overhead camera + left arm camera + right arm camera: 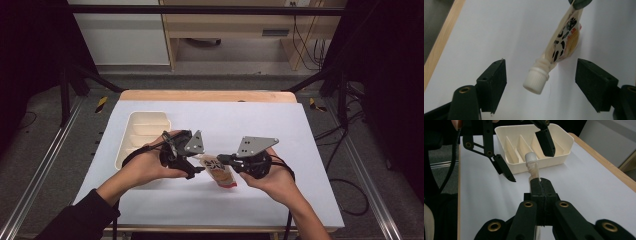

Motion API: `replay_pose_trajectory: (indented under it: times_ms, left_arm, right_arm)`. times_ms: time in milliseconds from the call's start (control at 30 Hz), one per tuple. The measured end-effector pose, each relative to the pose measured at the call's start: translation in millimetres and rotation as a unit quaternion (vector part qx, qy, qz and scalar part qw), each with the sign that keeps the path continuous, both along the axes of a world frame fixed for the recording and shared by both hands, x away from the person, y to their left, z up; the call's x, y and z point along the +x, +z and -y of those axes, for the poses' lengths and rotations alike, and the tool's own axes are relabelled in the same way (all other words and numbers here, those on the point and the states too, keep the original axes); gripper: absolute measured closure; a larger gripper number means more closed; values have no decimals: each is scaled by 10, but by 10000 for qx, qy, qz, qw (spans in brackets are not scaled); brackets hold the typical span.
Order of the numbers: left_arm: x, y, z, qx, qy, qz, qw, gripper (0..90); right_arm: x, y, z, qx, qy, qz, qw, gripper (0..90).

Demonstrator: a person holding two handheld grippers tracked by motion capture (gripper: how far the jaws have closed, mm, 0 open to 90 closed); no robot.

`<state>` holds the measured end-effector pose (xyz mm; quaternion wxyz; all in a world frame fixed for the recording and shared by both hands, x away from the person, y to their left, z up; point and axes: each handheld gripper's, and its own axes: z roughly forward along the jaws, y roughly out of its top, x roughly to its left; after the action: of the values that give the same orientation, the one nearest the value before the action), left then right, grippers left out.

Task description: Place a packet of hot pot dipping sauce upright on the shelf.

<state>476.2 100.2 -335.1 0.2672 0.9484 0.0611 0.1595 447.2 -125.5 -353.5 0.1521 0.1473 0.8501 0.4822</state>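
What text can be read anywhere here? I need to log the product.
Pouch: bold black characters and a small orange patch on its front, seen at an angle, too blurred to read.
Cap: plain white, no text.
Tray: no text.
Nothing else bears lettering.

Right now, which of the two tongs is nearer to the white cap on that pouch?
Left. The left tongs stand open with the white cap between the jaws, not touching. The right tongs are shut on the pouch, farther from the cap.
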Motion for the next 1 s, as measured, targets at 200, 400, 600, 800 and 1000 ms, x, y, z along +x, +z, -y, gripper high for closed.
replay_pose_trajectory:
  times_ms: [200,400,600,800,1000]
  left_arm:
    - [31,-9,60,55,-110,-79,9999,300]
    - [64,-49,109,178,-163,-245,9994,436]
    - [43,-83,137,315,-308,-381,9983,611]
    - [30,-108,137,242,-335,-420,9983,718]
    - [1,-103,156,322,-429,-289,9981,733]
  right_arm:
    - [-4,4,-40,-41,89,-5,10000,900]
    - [-30,-1,-74,-51,172,-4,9998,900]
    - [-35,-15,-85,-26,193,-11,9998,900]
    - [-47,-37,-64,6,171,-39,9998,900]
    - [-49,-102,-38,49,40,-69,10000,687]
